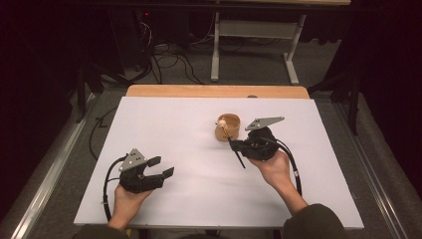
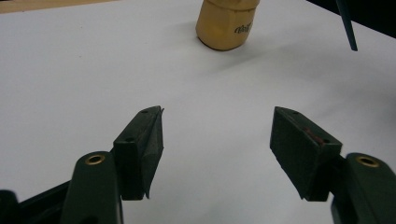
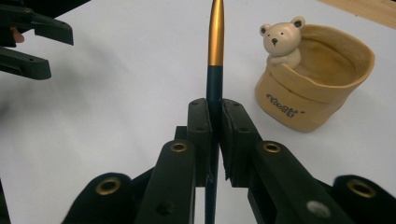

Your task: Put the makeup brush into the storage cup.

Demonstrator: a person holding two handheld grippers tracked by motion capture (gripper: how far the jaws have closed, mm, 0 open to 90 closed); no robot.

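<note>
At about 7 o'clock on the white table [image 1: 179, 149] we see the left gripper [image 1: 161, 167], held in the person's left hand [image 1: 127, 196]. Its 2 jaws stand wide apart with nothing between them, and in the left gripper view they frame only bare white surface. They point toward 2 o'clock, across the table to the cup [image 1: 228, 127]. A black cable [image 1: 107, 184] loops from the gripper's body back toward the table's near edge.

Moving right, the cup sits just past the table's centre, at roughly 1 o'clock. It is a tan, soft-sided pot with a small bear figure [image 3: 281, 42] leaning on its rim and dark lettering on its wall. In the left gripper view the cup [image 2: 226, 23] shows at 12 o'clock, well apart from the open jaws.

Just beside the cup, at its 4 o'clock, we find the right gripper [image 1: 234, 144], held in the right hand [image 1: 273, 167]. Its 2 jaws are pressed tight on a pen [image 3: 215, 70], which has a dark barrel and a gold end. In the right gripper view the pen rises straight up between the pads, its gold end pointing to 12 o'clock, with the cup [image 3: 322, 93] at 2 o'clock, near the pen but not touching it. In the high view the pen's [image 1: 238, 154] dark end slants down toward 5 o'clock.
</note>
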